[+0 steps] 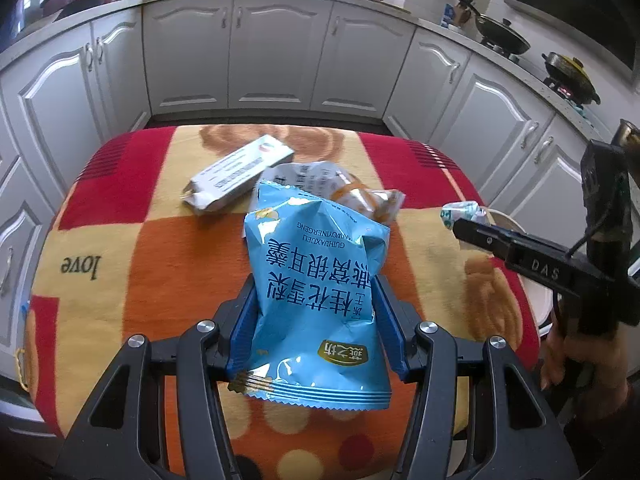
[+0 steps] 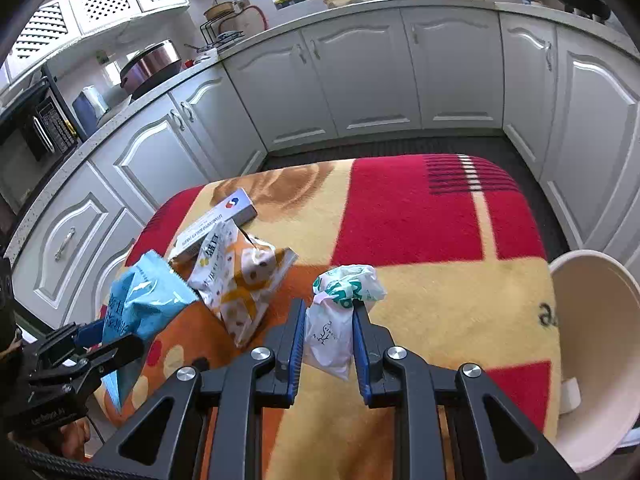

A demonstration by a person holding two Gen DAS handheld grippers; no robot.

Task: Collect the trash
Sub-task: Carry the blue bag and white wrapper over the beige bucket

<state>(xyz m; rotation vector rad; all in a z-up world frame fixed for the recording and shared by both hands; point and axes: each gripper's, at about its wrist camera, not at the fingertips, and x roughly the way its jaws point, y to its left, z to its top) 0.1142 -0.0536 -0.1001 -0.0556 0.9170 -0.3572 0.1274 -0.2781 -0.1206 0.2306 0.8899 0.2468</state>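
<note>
In the left wrist view, the table (image 1: 132, 216) fills the middle of the frame under a red, orange and cream blanket with the word "love" at its left edge. Up and left of centre a white carton (image 1: 240, 174) lies flat on the blanket. Just right of it an orange-and-white wrapper (image 1: 352, 196) lies crumpled, partly hidden behind the blue snack bag (image 1: 316, 296). That bag stands at lower centre, pinched at its sides between the blue fingers (image 1: 386, 312) of the left gripper (image 1: 316, 320). At the right edge the right gripper (image 1: 464, 224) reaches in with a white-and-green crumpled wrapper (image 1: 460, 212) at its tip, and a hand (image 1: 576, 360) holds its handle at lower right.

In the right wrist view, the left gripper (image 2: 112, 344) sits at lower left with the blue snack bag (image 2: 140, 304) in its grip. Right of the bag lies the orange-and-white wrapper (image 2: 240, 284), its upper end resting against the white carton (image 2: 224, 216) at centre left. At lower centre the right gripper (image 2: 329, 336) has its fingers (image 2: 295, 344) pressed in on the white-and-green crumpled wrapper (image 2: 340, 312), which bulges above them. At the right edge a cream bin (image 2: 592, 344) shows its open mouth beside the table (image 2: 420, 216).
</note>
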